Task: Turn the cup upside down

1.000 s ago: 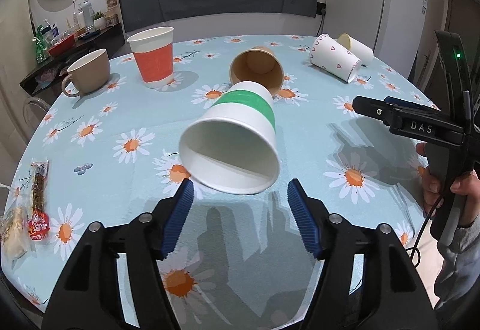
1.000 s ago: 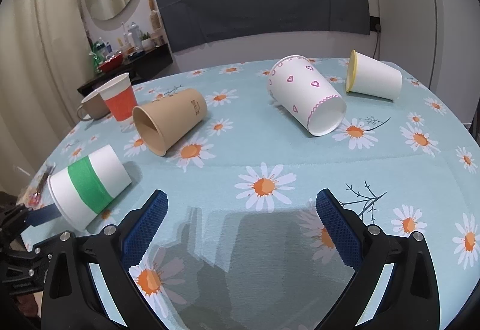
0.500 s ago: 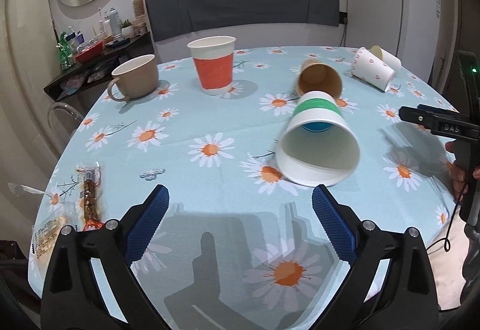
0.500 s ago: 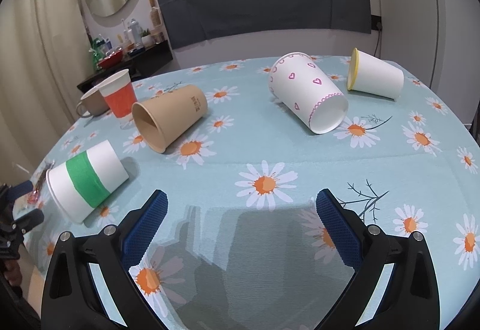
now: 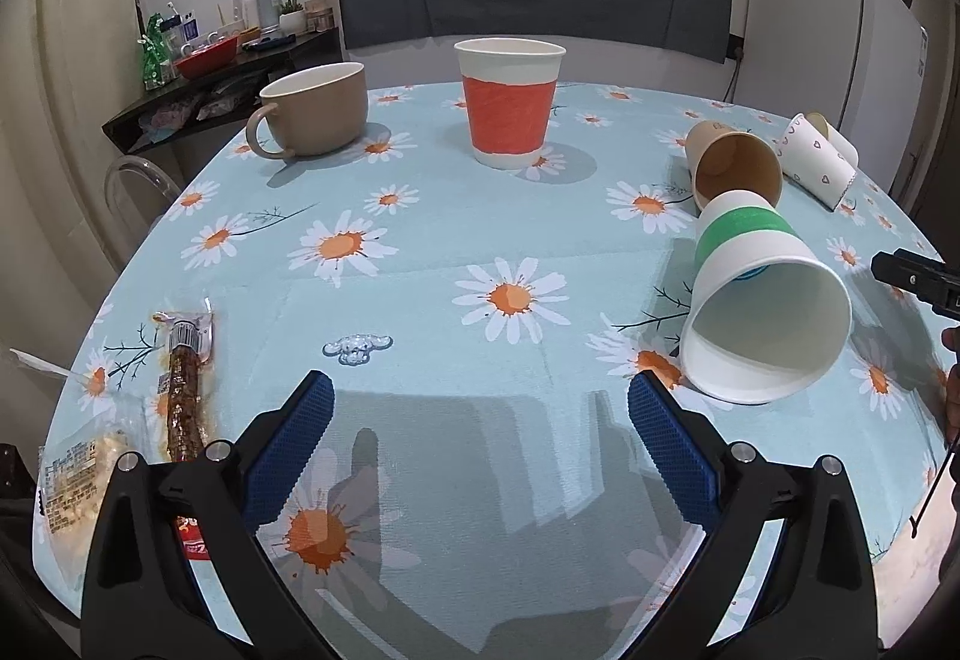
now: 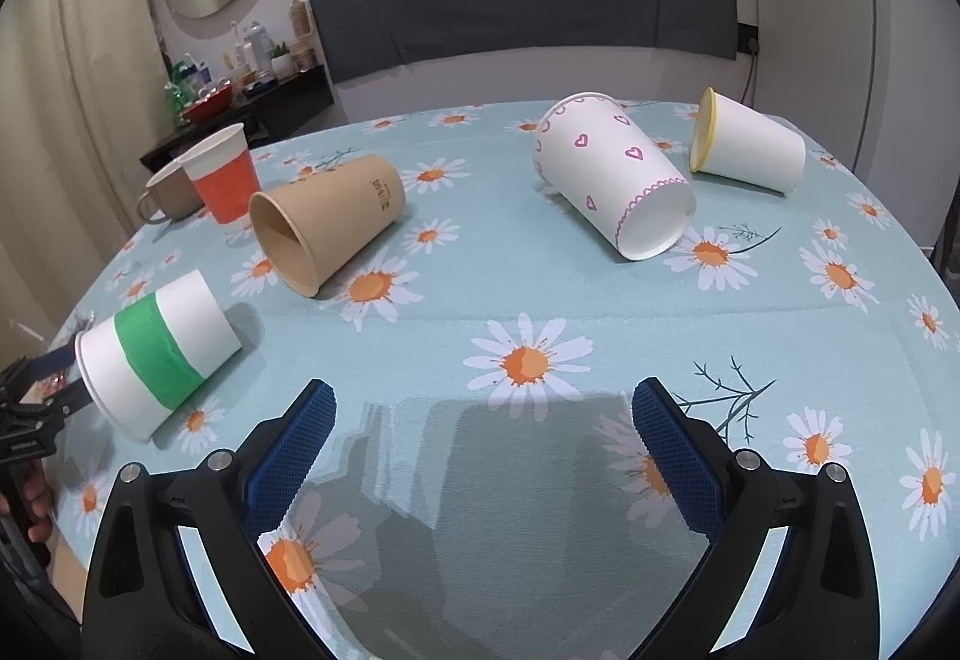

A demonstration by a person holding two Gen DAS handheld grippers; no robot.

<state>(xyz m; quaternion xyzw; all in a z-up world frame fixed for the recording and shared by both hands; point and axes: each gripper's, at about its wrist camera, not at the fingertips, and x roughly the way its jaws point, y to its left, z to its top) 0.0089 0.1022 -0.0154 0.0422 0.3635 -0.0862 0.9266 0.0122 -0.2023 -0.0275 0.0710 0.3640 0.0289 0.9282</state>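
Observation:
A white paper cup with a green band (image 5: 762, 300) lies on its side on the daisy tablecloth, mouth toward me; it also shows in the right wrist view (image 6: 159, 348). My left gripper (image 5: 480, 420) is open and empty, to the left of that cup. An orange-banded cup (image 5: 509, 102) stands upright further back. My right gripper (image 6: 483, 426) is open and empty over bare cloth. A brown paper cup (image 6: 327, 225), a heart-patterned cup (image 6: 618, 180) and a yellow-rimmed cup (image 6: 747, 150) all lie on their sides.
A tan mug (image 5: 315, 111) stands at the back left. Snack packets (image 5: 183, 360) lie near the table's left edge. A dark shelf with bottles (image 5: 210, 60) and a white fridge (image 5: 840, 30) stand behind the round table.
My left gripper has opened wider and swung left and back from the green-banded cup, which now lies to its right. The right gripper has barely moved.

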